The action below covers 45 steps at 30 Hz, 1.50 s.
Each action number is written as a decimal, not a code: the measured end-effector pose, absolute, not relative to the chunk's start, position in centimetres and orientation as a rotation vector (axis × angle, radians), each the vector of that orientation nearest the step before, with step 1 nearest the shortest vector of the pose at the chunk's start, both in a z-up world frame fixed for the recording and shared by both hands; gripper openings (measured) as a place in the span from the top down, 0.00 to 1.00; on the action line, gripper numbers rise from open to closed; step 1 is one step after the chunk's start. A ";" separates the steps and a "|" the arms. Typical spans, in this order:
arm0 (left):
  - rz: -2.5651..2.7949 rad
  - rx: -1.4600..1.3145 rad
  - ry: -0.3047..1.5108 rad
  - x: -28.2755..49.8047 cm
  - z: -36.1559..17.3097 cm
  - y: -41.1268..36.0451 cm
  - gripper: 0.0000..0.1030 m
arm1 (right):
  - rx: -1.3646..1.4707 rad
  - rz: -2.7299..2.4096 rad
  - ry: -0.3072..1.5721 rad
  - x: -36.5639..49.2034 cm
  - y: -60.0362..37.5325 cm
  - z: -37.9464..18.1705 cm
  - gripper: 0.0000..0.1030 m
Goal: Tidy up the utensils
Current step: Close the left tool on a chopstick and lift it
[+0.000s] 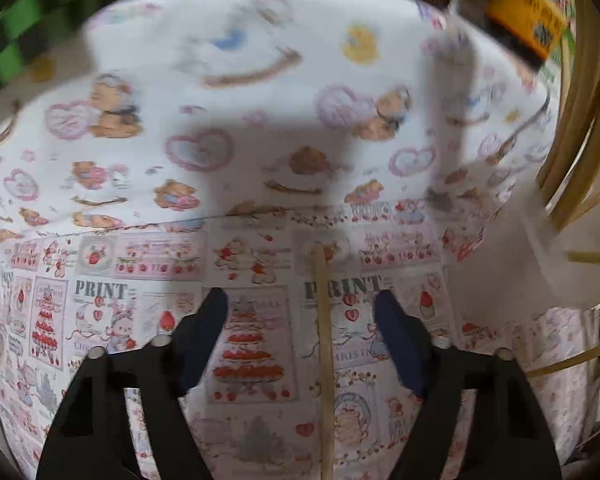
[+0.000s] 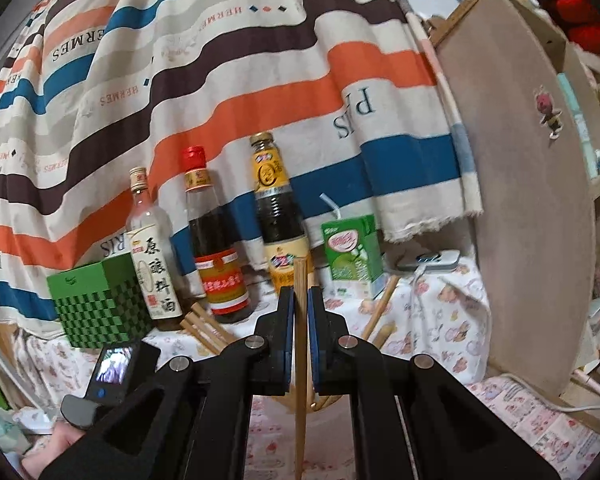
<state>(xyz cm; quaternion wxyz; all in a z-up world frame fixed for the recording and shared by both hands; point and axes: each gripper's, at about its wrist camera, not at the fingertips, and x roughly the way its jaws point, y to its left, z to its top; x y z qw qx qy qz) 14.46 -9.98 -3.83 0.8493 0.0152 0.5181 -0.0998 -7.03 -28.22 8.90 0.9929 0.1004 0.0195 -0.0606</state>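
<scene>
Right wrist view: your right gripper (image 2: 301, 308) has its jaws pinched tight on a chopstick (image 2: 300, 360) that stands upright between the blue pads (image 2: 314, 336), its tip rising just above them. Behind that chopstick stand three bottles: a clear one (image 2: 152, 256) with a Chinese label to its left, a red-capped one (image 2: 214, 248) nearer, and a yellow-labelled dark one (image 2: 276, 216) straight behind. More chopsticks (image 2: 204, 326) lie left of it by the bottle bases. A green drink carton (image 2: 352, 254) with a straw sits to its right, a green checked box (image 2: 100, 300) far left. The striped cloth (image 2: 220, 80) behind reads "HERMES".

Left wrist view: your left gripper (image 1: 302, 310) is spread wide, holding nothing. A chopstick (image 1: 325, 360) lies between its fingers on a tablecloth (image 1: 100, 292) printed "PRINT".
</scene>
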 end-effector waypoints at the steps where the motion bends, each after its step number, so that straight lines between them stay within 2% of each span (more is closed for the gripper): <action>1: -0.201 0.053 1.097 14.5 -4.1 -10.5 0.33 | 0.208 -0.118 0.042 -7.0 -28.3 8.9 0.92; 7: -0.185 0.044 1.105 14.9 -5.1 -11.7 0.36 | 0.197 -0.123 0.040 -6.9 -28.2 8.7 0.92; 8: -0.180 0.052 1.108 15.1 -5.3 -11.9 0.44 | 0.196 -0.123 0.038 -6.9 -28.2 8.7 0.92; 10: -0.183 0.045 1.106 15.2 -5.3 -12.1 0.55 | 0.196 -0.126 0.036 -6.9 -28.3 8.8 0.92; 11: -0.181 0.040 1.107 15.3 -5.3 -12.2 0.64 | 0.198 -0.128 0.036 -6.9 -28.3 8.7 0.92; 12: -0.176 0.038 1.109 15.3 -5.2 -12.2 0.80 | 0.200 -0.128 0.038 -6.8 -28.4 8.7 0.92; 14: -0.186 0.020 1.118 15.4 -5.0 -12.0 0.94 | 0.210 -0.120 0.049 -6.6 -28.6 8.7 0.92; 18: -0.224 -0.035 1.028 14.0 -1.9 -10.5 0.94 | 0.228 -0.118 0.040 -6.6 -29.0 8.6 0.92; 28: -0.285 0.065 0.594 4.4 11.9 -10.2 0.94 | 0.303 -0.153 -0.011 -7.2 -31.0 8.9 0.92; 32: -0.317 0.026 0.497 2.1 15.5 -9.8 0.94 | 0.345 -0.161 0.014 -6.6 -32.0 8.5 0.92; 40: -0.387 0.015 0.380 -1.5 17.9 -10.6 0.95 | 0.435 -0.164 -0.129 -9.0 -33.6 9.4 0.92; 45: -0.389 0.066 0.318 -3.1 18.3 -12.7 0.95 | 0.494 -0.148 -0.113 -8.7 -34.8 9.5 0.92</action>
